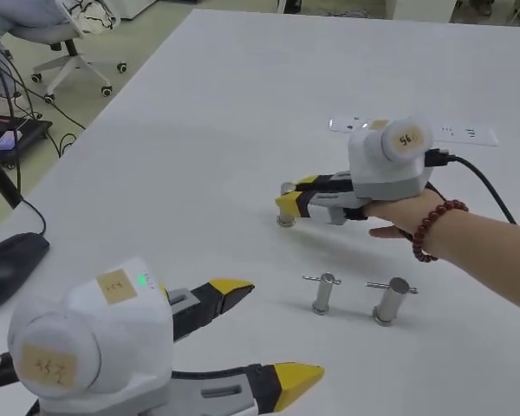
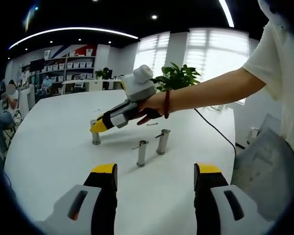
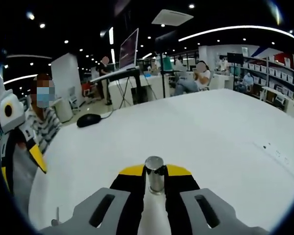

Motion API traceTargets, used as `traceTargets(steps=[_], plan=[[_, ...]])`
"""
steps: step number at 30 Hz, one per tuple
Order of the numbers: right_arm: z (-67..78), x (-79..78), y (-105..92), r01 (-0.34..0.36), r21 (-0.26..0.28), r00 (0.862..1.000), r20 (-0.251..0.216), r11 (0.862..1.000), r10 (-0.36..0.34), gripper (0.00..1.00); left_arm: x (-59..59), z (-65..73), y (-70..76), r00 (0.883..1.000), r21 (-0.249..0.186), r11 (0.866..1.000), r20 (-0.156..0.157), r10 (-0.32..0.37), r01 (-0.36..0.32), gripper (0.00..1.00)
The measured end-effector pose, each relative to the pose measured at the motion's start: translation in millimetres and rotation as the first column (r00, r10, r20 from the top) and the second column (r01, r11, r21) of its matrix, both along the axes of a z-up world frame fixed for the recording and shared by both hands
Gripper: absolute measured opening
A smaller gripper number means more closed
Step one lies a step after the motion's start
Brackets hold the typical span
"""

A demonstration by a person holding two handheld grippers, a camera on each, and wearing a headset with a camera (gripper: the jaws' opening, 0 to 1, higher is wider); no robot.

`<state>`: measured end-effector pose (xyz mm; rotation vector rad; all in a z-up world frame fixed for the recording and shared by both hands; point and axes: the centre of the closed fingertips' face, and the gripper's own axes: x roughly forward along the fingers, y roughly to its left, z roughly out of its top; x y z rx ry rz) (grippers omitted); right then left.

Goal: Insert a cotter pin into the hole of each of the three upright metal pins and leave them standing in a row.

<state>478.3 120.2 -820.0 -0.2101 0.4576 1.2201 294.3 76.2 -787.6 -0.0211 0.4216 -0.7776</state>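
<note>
Three upright metal pins stand on the white table (image 1: 199, 130). Two of them, pin (image 1: 323, 295) and pin (image 1: 390, 302), each carry a cotter pin through the top and stand side by side. The third pin (image 1: 286, 211) stands farther back with a bare top, and my right gripper (image 1: 291, 203) is shut on it from the side. In the right gripper view this pin (image 3: 155, 175) sits upright between the yellow-tipped jaws. My left gripper (image 1: 264, 334) is open near the table's front edge, holding nothing, with the two fitted pins (image 2: 142, 152) ahead of it (image 2: 156, 170).
A white power strip (image 1: 416, 130) lies behind the right gripper, whose black cable (image 1: 490, 186) trails to the right. A black mouse (image 1: 13, 260) lies at the left edge. Office chairs (image 1: 69, 52) stand on the floor beyond the table. People sit at distant desks.
</note>
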Motion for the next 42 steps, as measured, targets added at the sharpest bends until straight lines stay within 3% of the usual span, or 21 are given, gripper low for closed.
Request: traceTargets(steps=[21, 32, 42], plan=[[-0.5, 2.1, -7.1, -0.033, -0.070, 0.997, 0.063, 0.997, 0.037, 0.13, 0.1, -1.0, 1.5, 1.000, 0.003, 1.000, -0.006, 0.002, -0.002, 0.61], [10.0, 0.4, -33.2, -0.014, -0.066, 0.998, 0.059, 0.998, 0.018, 0.13, 0.8, 1.0, -1.8, 1.000, -0.001, 1.000, 0.002, 0.002, -0.002, 0.61], [11.3, -16.7, -63.5, -0.029, -0.098, 0.998, 0.058, 0.995, 0.034, 0.13, 1.9, 6.0, -4.1, 1.000, -0.005, 1.000, 0.015, 0.005, -0.004, 0.62]])
